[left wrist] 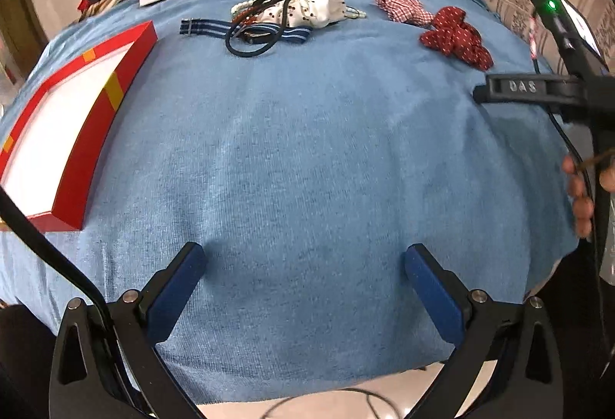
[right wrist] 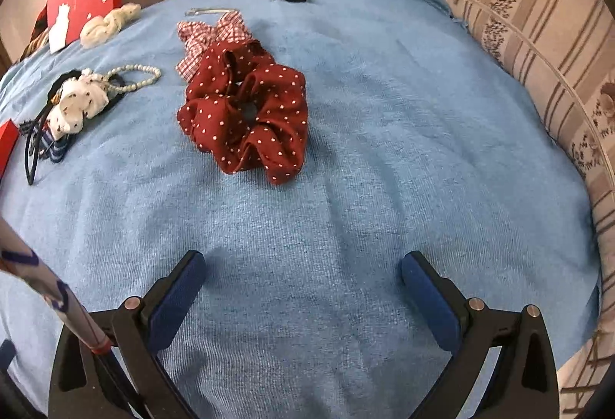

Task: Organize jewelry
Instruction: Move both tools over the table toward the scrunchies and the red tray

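The red gift box [left wrist: 77, 119] at nine o'clock is seen empty, while the red dotted scrunchie [right wrist: 246, 115], gingham bow [right wrist: 211, 34] and pearl bracelet [right wrist: 138, 77] remain unsorted at twelve, both the left gripper [left wrist: 303, 276] and right gripper [right wrist: 303, 280] being spread and unladen.

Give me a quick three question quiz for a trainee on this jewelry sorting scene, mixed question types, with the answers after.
1. True or false: the right gripper holds the red polka-dot scrunchie.
2. The open red box lies on which side of the left gripper? A left, B right.
3. Fill in: the pearl bracelet lies on the blue ____.

Key
1. False; its fingers are apart and empty.
2. A.
3. Cloth.
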`<state>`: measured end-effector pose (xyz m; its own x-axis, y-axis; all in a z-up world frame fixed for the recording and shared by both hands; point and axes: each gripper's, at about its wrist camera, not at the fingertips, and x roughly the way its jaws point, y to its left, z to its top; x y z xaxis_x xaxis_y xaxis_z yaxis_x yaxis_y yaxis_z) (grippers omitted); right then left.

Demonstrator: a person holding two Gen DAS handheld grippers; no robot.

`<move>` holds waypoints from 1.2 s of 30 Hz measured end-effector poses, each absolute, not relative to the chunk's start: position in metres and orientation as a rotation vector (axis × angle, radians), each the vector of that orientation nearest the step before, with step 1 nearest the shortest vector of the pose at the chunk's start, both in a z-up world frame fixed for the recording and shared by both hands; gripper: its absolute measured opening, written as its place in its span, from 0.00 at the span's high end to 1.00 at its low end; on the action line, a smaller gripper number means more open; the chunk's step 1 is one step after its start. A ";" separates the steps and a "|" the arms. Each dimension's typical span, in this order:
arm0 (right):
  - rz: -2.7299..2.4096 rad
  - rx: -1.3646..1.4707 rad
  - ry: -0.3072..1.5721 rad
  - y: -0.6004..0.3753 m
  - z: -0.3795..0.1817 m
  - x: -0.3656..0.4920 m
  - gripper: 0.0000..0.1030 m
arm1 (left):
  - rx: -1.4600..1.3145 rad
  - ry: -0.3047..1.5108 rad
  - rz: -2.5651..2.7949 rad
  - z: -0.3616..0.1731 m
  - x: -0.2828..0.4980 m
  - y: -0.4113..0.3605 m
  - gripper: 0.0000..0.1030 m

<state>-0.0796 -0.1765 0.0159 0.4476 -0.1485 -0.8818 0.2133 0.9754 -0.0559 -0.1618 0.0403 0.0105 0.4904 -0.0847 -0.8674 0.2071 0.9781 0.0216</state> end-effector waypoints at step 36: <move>-0.242 -0.112 0.706 -0.129 0.083 -0.107 0.23 | -0.068 0.929 0.060 0.083 -0.077 0.140 0.00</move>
<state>-0.1066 -0.1292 0.0828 0.7346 -0.2571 -0.6279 0.1819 0.9662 -0.1827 -0.0766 0.1398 0.0827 0.5970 0.0225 -0.8019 -0.0809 0.9962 -0.0323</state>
